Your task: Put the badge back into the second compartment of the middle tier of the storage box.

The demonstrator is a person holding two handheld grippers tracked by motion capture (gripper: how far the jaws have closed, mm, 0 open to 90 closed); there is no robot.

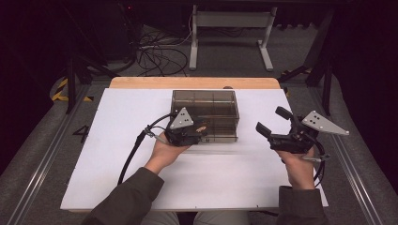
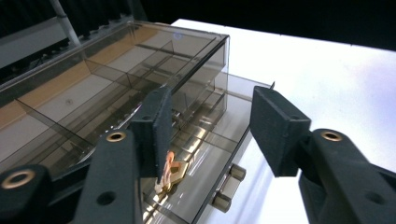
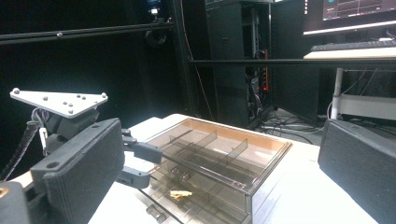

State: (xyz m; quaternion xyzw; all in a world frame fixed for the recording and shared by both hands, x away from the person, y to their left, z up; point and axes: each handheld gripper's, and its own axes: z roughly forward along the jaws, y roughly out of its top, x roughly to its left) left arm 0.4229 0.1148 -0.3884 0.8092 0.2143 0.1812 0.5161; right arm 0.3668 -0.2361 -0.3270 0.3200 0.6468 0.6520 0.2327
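The small gold-and-orange item lies inside the pulled-out lower drawer of the smoked transparent organiser box, which stands at the middle of the white tabletop toward its far edge. In the left gripper view the item sits just below and beside the inner face of the left-hand pad of the left claw, whose jaws stand spread over the open drawer; contact between pad and item cannot be confirmed. Probable faults: closing the jaws from this position may trap the thin drawer wall instead of the item, or flick the light item deeper into the drawer; downward pressure may tilt or slide the box. The right claw, jaws spread and empty, hovers to the right of the box, well apart from it, so the box is unbraced.
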